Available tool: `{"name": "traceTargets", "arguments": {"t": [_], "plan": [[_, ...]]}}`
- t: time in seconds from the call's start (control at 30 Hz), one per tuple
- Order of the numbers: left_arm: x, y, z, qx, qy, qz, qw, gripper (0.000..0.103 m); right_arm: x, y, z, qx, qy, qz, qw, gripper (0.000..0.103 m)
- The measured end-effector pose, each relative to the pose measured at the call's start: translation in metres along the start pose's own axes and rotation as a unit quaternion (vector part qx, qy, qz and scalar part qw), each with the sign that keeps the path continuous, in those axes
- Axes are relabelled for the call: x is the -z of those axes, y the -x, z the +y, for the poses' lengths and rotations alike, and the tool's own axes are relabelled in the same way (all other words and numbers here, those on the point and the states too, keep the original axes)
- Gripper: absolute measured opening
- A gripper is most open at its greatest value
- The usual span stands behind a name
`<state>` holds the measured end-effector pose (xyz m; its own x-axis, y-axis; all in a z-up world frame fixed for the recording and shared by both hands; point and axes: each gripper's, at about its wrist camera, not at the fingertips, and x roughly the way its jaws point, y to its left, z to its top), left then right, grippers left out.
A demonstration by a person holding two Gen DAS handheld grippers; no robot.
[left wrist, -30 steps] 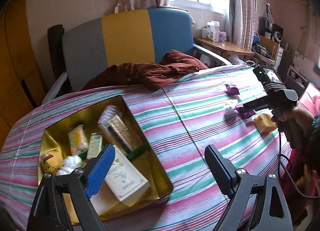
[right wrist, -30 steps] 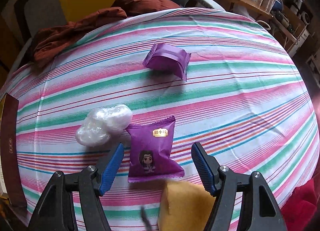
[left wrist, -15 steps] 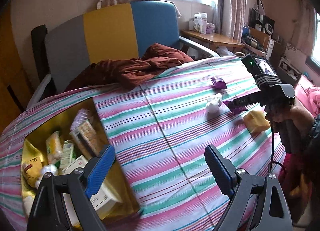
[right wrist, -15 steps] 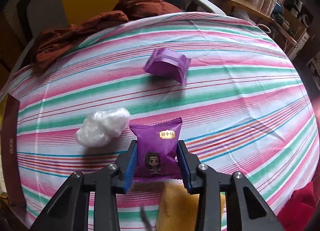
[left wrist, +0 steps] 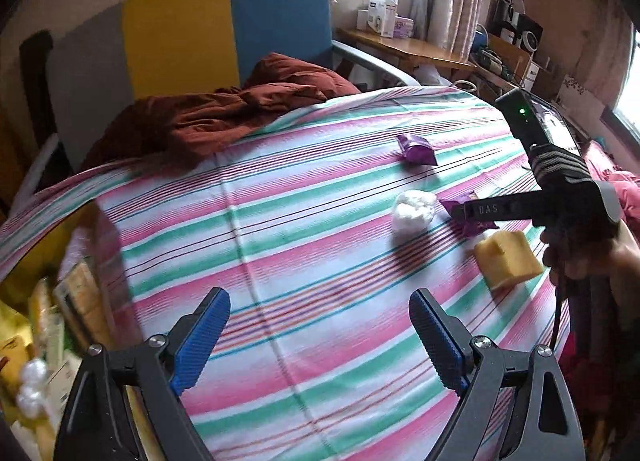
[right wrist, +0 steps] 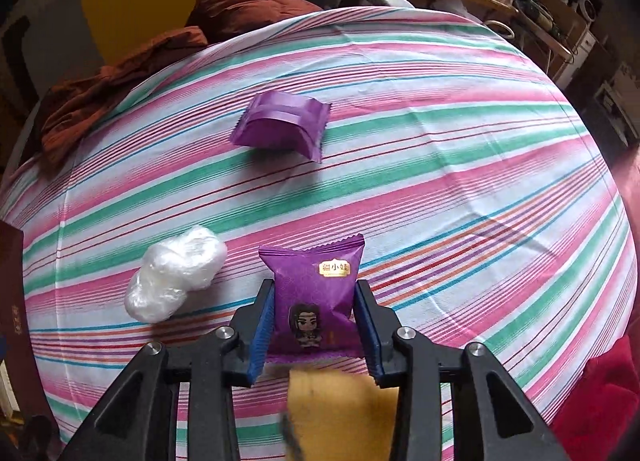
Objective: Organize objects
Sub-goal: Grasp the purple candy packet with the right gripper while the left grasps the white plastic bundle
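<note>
The right gripper (right wrist: 314,323) is clamped on a purple snack packet (right wrist: 314,301), its blue pads pressing the packet's two side edges while the printed face with a cartoon figure faces the camera and the top crimped edge sticks out past the fingertips. The packet sits low over the striped cloth (right wrist: 460,189); whether it touches the cloth cannot be told. Just to its left lies a white wad of plastic wrap (right wrist: 176,279), apart from the fingers. A second purple packet (right wrist: 282,127) lies farther along the cloth, well apart from the gripper. A yellow sponge (right wrist: 340,409) lies on the near side of the held packet, under the gripper body. The left gripper (left wrist: 318,341) hovers over the cloth with its fingers spread wide and nothing between them. At its left is a gold box (left wrist: 24,261) holding assorted packets, blurred. A rust-red blanket (left wrist: 224,113) lies bunched at the far edge of the cloth.
</note>
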<state>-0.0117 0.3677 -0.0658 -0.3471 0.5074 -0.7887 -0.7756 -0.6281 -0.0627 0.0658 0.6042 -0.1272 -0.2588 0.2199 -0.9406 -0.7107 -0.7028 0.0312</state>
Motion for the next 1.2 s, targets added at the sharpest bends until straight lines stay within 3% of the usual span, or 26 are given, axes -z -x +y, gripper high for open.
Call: {"name": "traceTargets", "arguments": {"t": [0.2, 0.33, 0.53, 0.73, 0.87, 0.9, 0.97, 1.2], "plan": [[-0.022, -0.030, -0.019, 0.046, -0.019, 0.010, 0.9987, 0.092, 0.001, -0.007, -0.008, 0.000, -0.019, 0.018, 1.000, 0.039], [-0.037, -0.050, -0.031, 0.055, -0.043, 0.005, 0.9976, 0.091, 0.001, -0.008, -0.010, -0.004, -0.025, 0.019, 0.999, 0.039], [-0.057, -0.088, -0.042, 0.064, -0.055, 0.028, 0.9961, 0.071, 0.000, -0.007, -0.012, 0.000, -0.026, 0.017, 1.000, 0.039], [-0.067, -0.099, -0.051, 0.093, -0.055, 0.028, 0.9938, 0.073, -0.001, -0.007, -0.015, 0.001, -0.031, 0.017, 0.999, 0.039], [-0.071, -0.115, -0.058, 0.084, -0.072, 0.037, 0.9931, 0.070, -0.001, -0.007, -0.016, 0.006, -0.032, 0.016, 0.999, 0.039], [-0.072, -0.122, -0.059, 0.082, -0.075, 0.045, 0.9928, 0.067, -0.001, -0.007, -0.016, 0.007, -0.031, 0.015, 0.999, 0.039], [-0.071, -0.137, -0.059, 0.080, -0.072, 0.071, 0.9916, 0.036, -0.002, -0.007, -0.014, 0.008, -0.028, 0.014, 0.999, 0.039], [-0.051, -0.121, -0.037, 0.070, -0.042, 0.060, 0.9949, 0.033, -0.003, 0.002, 0.003, -0.024, 0.016, -0.012, 1.000, 0.039]]}}
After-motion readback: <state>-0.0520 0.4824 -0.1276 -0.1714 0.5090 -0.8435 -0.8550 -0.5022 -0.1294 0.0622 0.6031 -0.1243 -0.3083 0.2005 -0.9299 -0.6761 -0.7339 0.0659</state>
